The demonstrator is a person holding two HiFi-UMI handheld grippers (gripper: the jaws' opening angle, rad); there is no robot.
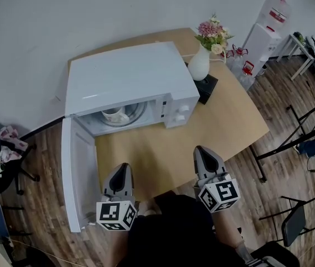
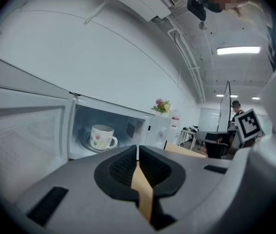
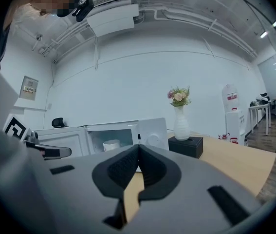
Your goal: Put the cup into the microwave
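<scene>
Plain white room with a wood-plank floor [image 1: 290, 121], and a light wooden table [image 1: 224, 121] in the middle of it all.

Head view: a white microwave [image 1: 129, 77] sits at the table's far left corner. Its door [image 1: 76, 171] is swung wide open and runs along the left edge toward the near side. The cup [image 1: 113, 114] is already inside, sitting on the round glass plate [image 1: 132, 115] in there. Just right of the microwave, by the far edge, there's a white vase [image 1: 199, 65] with pink flowers [image 1: 213, 33], standing on a flat black box [image 1: 208, 88]. Off the table's far right corner is a water dispenser [image 1: 265, 32], and a black folding chair [image 1: 301, 216] sits on the floor off to the right. Both grippers hang over the near edge, well back from the microwave. The left gripper [image 1: 123, 168] is next to the door and the right gripper [image 1: 201, 150] is further over.

Left gripper view: the jaws are pressed together with nothing between them. Straight ahead is the open microwave, and you can see the white cup upright on the plate, handle pointing right, with a little flower print on it.

Right gripper view: same deal, jaws closed tight and empty. The microwave is ahead, a bit left, with the cup just visible in the opening. The vase on its box is to the right.
</scene>
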